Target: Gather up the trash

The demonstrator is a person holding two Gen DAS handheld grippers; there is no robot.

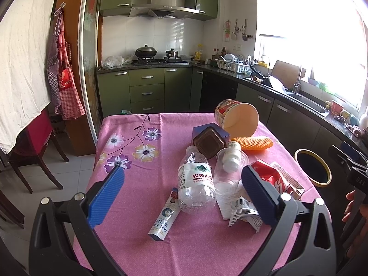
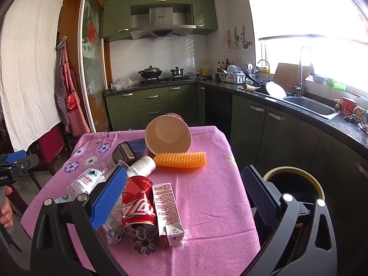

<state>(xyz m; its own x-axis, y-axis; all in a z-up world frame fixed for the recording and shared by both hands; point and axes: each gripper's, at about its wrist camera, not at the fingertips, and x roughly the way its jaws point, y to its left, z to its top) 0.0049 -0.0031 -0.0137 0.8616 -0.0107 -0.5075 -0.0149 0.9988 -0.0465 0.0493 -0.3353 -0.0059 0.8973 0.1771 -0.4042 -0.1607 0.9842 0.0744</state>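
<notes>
Left wrist view: the left gripper (image 1: 182, 185) is held with its jaws spread wide and nothing between the pads, above a table covered by a pink floral tablecloth (image 1: 128, 142). Directly ahead between the fingers, a clear Nongfu water bottle (image 1: 196, 181) is seen lying on its side, with a toothpaste tube (image 1: 164, 214) just to its left and nearer the gripper. Ahead and slightly right, a clear plastic cup (image 1: 230, 168) lies tipped over with a small white bottle (image 1: 231, 155) inside it. Beside the right finger (image 1: 258, 193), a crumpled foil wrapper (image 1: 245, 211) and a red carton (image 1: 283, 181) are found. Farther ahead, a brown square container (image 1: 208, 143) leans against a blue box (image 1: 217, 131), an orange foam net sleeve (image 1: 255, 143) lies to their right, and an overturned instant-noodle cup (image 1: 238, 118) is set behind them. Off the table's edge to the right, a black bin with a yellow rim (image 1: 314, 168) is visible.

Right wrist view: the right gripper (image 2: 184, 194) is likewise held wide apart and empty. Just beside its left finger (image 2: 110, 195), a crushed Coca-Cola can (image 2: 138, 207) is seen lying flat, touching a small milk carton (image 2: 168, 211) on its right. The bin is partly hidden behind the right finger (image 2: 261, 196).
</notes>
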